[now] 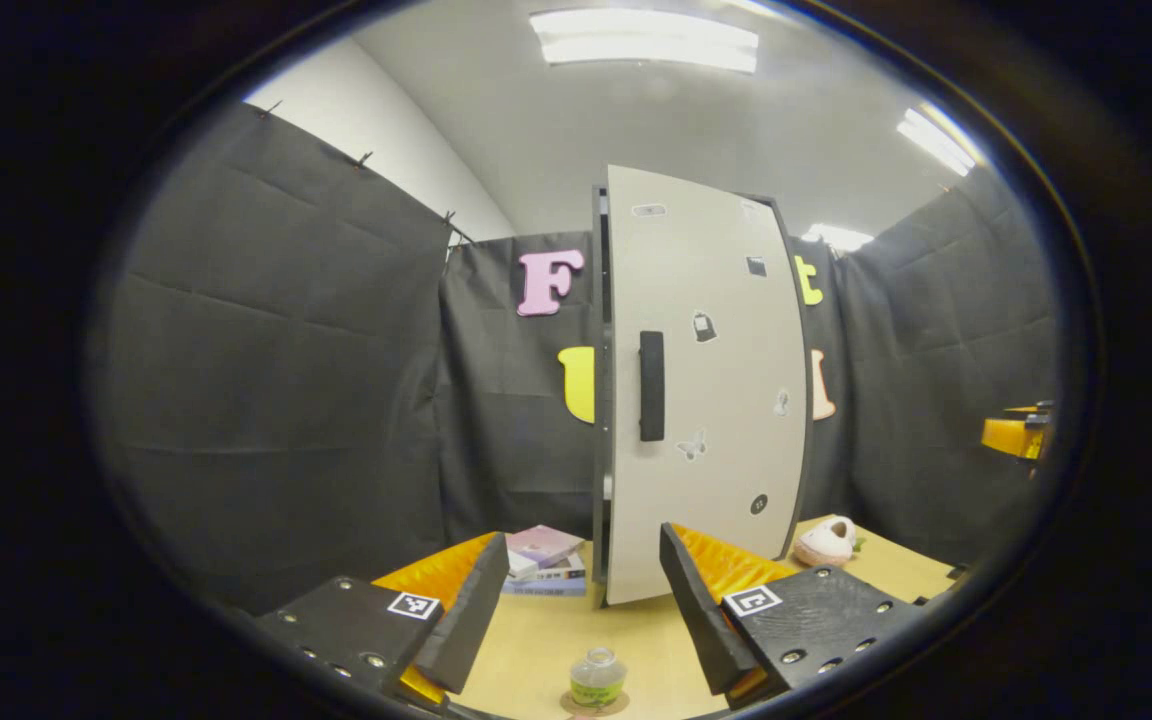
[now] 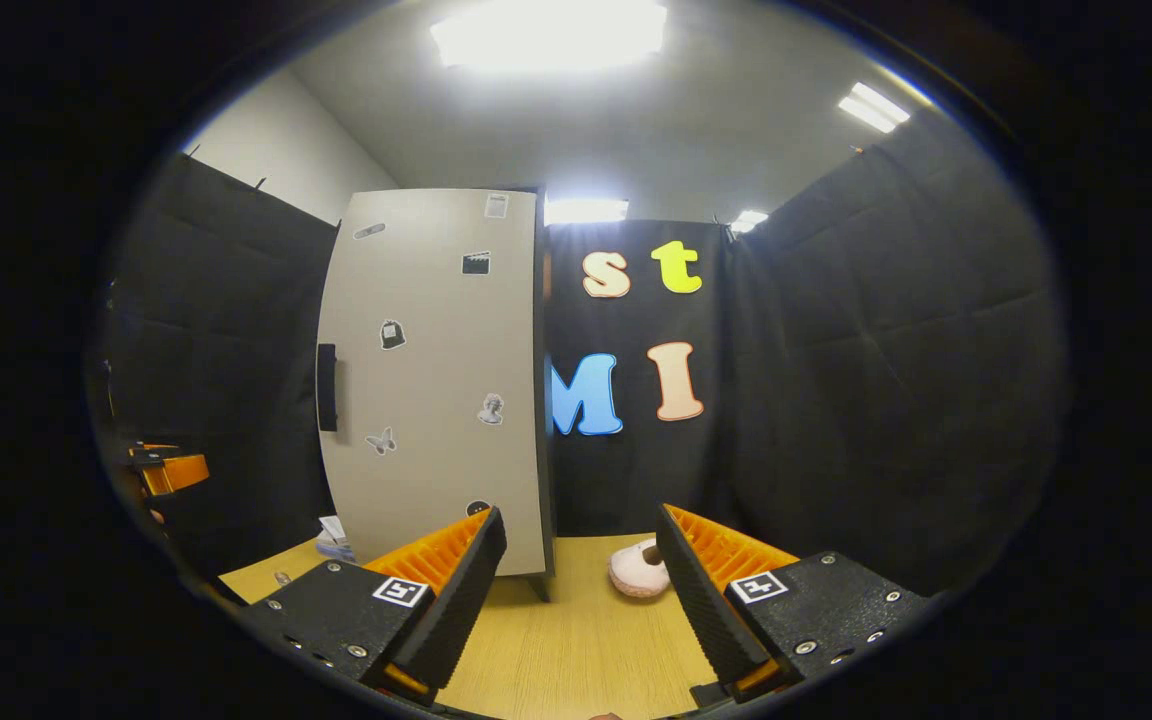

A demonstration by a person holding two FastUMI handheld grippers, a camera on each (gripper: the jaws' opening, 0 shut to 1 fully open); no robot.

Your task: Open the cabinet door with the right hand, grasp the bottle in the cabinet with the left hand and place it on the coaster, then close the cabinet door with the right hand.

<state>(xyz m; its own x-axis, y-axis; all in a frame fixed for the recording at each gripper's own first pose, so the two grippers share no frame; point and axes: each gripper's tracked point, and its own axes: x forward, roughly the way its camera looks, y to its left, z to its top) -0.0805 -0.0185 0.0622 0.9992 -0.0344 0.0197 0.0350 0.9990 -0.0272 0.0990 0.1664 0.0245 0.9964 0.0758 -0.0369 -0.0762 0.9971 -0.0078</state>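
Note:
A tall cabinet stands on the wooden table, its white door [image 1: 706,380] lying flat against the dark body, with a black handle [image 1: 651,385] near the door's left edge. A small clear bottle [image 1: 597,676] with a green label stands upright on a round coaster [image 1: 570,706] on the table, low between my left gripper's fingers and apart from them. My left gripper [image 1: 584,545] is open and holds nothing. In the right gripper view the door [image 2: 436,380] and handle [image 2: 326,385] sit left of centre. My right gripper [image 2: 579,520] is open, short of the cabinet.
A stack of books [image 1: 546,562] lies left of the cabinet's foot. A pink plush slipper [image 1: 826,540] [image 2: 639,572] rests on the table to its right. The other gripper's orange body shows at the edge of each view [image 1: 1016,435] [image 2: 171,468].

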